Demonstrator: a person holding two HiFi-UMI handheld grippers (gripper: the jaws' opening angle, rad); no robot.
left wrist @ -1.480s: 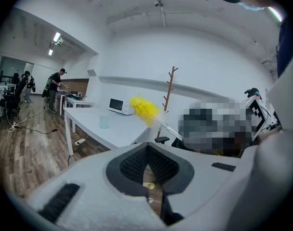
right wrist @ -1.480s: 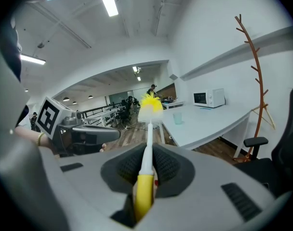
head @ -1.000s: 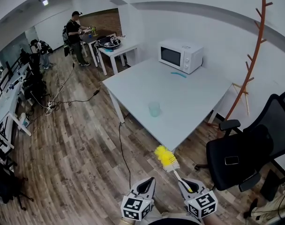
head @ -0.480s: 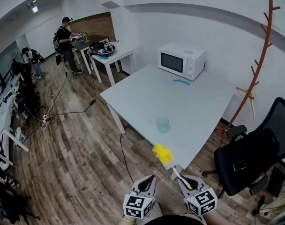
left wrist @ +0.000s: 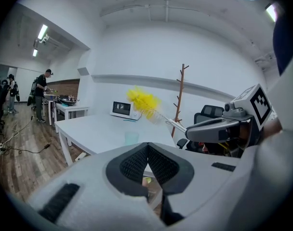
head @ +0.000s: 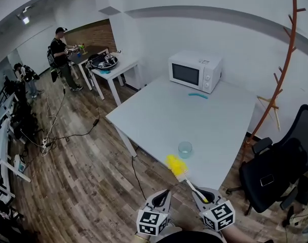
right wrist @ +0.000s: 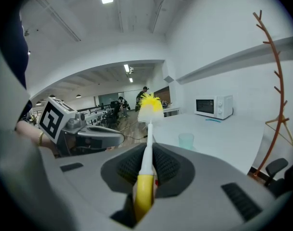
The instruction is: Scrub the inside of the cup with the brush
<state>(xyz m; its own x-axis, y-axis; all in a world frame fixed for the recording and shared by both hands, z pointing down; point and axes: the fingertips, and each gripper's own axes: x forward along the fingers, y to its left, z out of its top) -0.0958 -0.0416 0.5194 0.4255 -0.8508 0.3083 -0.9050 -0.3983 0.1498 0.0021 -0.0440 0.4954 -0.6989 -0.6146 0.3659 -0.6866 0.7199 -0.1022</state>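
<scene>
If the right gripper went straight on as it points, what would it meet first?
Probably the table, at its near edge. The right gripper, shut on the brush, aims there, the cup slightly right of that line. Height is unclear; it might pass above the tabletop.

The table (head: 154,116) lies bare all round the cup (head: 185,149), so I can come at it from above or from either side. The microwave (head: 194,71) and a small blue strip (head: 198,95) sit well back at the far side. A black chair (head: 273,168) stands near the right corner. My brush (right wrist: 146,162) pokes out just left of the cup.
</scene>
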